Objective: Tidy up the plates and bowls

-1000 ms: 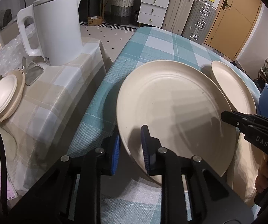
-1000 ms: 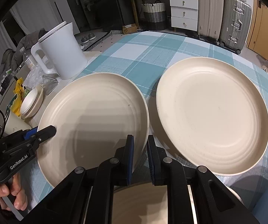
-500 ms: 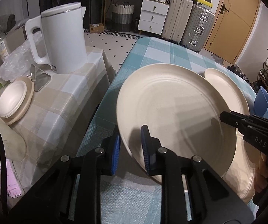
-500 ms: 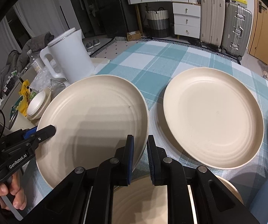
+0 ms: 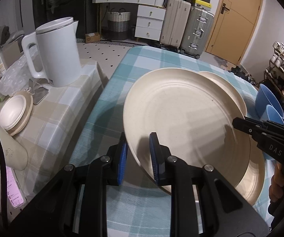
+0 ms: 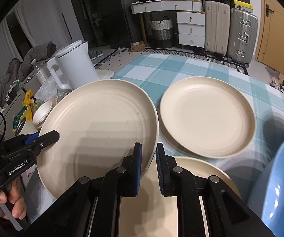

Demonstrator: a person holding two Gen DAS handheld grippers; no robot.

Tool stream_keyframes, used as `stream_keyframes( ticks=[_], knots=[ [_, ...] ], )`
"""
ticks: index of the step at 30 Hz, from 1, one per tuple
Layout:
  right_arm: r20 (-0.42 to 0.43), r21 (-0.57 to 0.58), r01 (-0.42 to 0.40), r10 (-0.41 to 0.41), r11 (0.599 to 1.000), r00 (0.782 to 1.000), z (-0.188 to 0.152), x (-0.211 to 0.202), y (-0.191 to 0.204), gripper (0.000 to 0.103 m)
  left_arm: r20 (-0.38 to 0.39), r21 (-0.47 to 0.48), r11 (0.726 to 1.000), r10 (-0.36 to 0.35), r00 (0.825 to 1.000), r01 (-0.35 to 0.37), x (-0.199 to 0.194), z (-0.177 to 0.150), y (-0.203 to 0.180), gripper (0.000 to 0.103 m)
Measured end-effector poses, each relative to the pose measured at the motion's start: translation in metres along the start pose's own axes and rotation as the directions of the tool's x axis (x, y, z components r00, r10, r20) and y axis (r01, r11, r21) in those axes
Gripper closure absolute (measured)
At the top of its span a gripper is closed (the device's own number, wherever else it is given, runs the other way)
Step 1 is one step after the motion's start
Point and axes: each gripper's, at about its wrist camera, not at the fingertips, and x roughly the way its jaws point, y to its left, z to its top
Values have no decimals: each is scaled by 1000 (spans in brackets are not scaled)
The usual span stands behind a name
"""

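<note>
A large cream plate (image 5: 183, 122) is held in the air, tilted, over the blue checked table (image 5: 153, 61). My left gripper (image 5: 137, 156) is shut on its near left rim. My right gripper (image 6: 149, 163) is shut on the plate's (image 6: 102, 130) opposite rim. The right gripper also shows in the left wrist view (image 5: 239, 122), the left gripper in the right wrist view (image 6: 50, 136). A second cream plate (image 6: 207, 116) lies flat on the table at the right. A third cream plate (image 6: 199, 169) lies under the right gripper. Blue bowls (image 6: 278, 179) stand at the far right.
A white kettle (image 5: 55, 51) stands on a beige side table (image 5: 62, 106) to the left, with small stacked white dishes (image 5: 13, 114), a bottle and plastic wrap. Suitcases (image 5: 187, 27), white drawers and a basket stand on the floor beyond the table.
Both grippers have risen with the plate held between them. The table and the flat plate now lie farther below. The grips have not changed.
</note>
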Motion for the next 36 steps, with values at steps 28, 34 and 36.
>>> stream_keyframes(
  ticks=[28,34,36],
  knots=[
    [17,85,79,-81,993,997,-59,-61,-22,86,-12,124,989,-83,996,84,-28,-39,-52,84],
    [19,97,106,-108,990,994,-73,-70,-23,86,-21,149,984,-100,995,102,-26,-44,-61,84],
    [21,104,116,-119,988,993,-77,-73,-25,86,-24,162,981,-105,994,108,-26,-45,-64,84]
  ],
)
